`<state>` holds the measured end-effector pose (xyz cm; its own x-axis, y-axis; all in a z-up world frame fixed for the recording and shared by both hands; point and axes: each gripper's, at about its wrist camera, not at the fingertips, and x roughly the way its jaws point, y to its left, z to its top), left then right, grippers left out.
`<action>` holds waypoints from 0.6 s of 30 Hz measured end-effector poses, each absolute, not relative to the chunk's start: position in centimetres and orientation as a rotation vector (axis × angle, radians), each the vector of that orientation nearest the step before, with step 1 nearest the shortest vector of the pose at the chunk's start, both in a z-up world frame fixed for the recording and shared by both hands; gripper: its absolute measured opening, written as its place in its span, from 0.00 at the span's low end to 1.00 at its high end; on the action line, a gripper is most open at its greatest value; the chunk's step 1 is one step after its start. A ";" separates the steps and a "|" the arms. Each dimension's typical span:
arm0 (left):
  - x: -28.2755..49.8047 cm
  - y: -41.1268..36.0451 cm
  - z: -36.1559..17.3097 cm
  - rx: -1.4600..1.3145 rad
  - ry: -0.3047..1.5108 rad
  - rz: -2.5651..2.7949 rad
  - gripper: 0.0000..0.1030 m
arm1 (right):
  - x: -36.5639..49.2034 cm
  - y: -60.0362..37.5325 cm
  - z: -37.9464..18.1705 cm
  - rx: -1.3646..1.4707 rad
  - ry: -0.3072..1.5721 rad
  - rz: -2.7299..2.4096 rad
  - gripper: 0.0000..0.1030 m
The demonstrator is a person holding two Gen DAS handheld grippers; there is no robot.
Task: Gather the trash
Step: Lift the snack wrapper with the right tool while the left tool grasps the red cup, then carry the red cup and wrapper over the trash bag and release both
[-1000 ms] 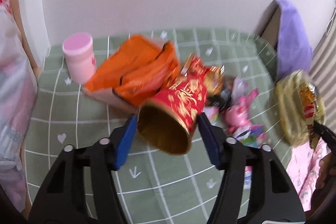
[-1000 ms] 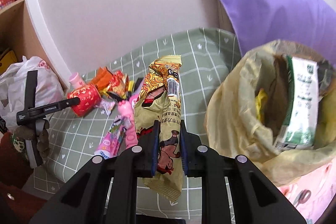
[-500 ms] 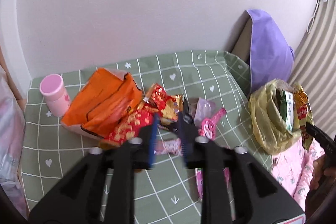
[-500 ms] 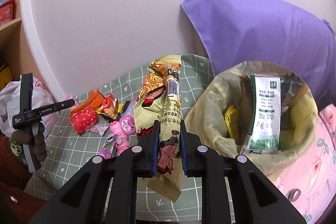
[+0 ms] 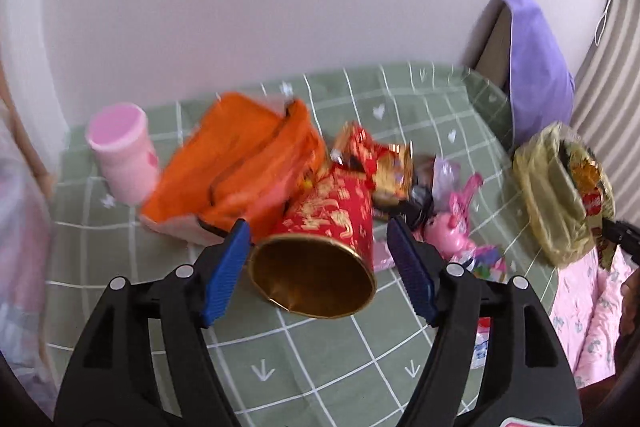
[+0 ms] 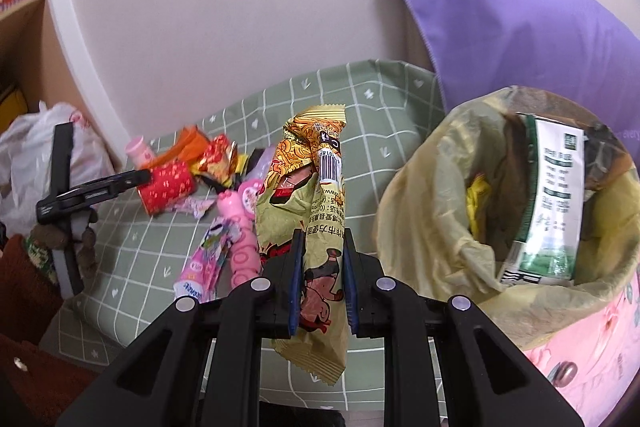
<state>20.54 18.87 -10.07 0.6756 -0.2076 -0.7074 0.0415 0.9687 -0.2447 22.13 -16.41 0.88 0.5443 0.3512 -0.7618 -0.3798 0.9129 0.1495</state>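
Item: red paper cup, on its side on my green checked bedsheet, gold mouth toward me, lying between the blue pads of my left gripper; jaws opening, pads clear of the cup on both sides. Item: yellow snack wrapper, clenched upright in my right gripper, just left of the yellow trash bag. Beyond the cup: orange bag, pink tub, loose wrappers. Room: pale wall, purple pillow at the bed's corner.
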 end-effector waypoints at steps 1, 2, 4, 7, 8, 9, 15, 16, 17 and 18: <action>20.9 18.4 -10.6 -0.198 0.839 -0.143 0.65 | 22.1 -16.2 0.8 -0.043 0.898 0.438 0.18; 21.1 18.0 -11.1 -0.186 0.865 -0.138 0.65 | 22.1 -16.1 0.8 -0.053 0.899 0.441 0.18; 21.1 17.9 -11.6 -0.204 0.911 -0.102 0.56 | 22.2 -15.9 0.7 -0.069 0.900 0.443 0.18; 20.3 18.0 -10.2 -0.254 0.875 -0.071 0.46 | 22.4 -16.1 0.8 -0.059 0.891 0.444 0.18; 20.1 17.8 -9.6 -0.255 0.860 -0.072 0.46 | 22.4 -16.2 0.8 -0.054 0.888 0.443 0.18; 19.9 17.6 -8.8 -0.251 0.842 -0.071 0.45 | 22.5 -16.4 0.9 -0.047 0.884 0.442 0.18; 19.5 14.9 -2.7 -0.200 0.728 -0.110 0.45 | 22.6 -17.0 1.7 -0.022 0.841 0.432 0.18; 19.7 14.0 -1.7 -0.185 0.712 -0.130 0.45 | 22.5 -17.1 2.1 -0.025 0.828 0.427 0.18; 19.8 13.4 -1.0 -0.176 0.699 -0.146 0.45 | 22.4 -17.2 2.4 -0.027 0.817 0.423 0.18; 19.9 12.7 -0.2 -0.167 0.685 -0.164 0.45 | 22.4 -17.5 2.8 -0.029 0.804 0.417 0.18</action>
<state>19.87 12.74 -0.24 0.7625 -0.2047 -0.6137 0.0954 0.9738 -0.2063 22.37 -17.45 2.84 0.6175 0.3512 -0.7038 -0.3727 0.9186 0.1314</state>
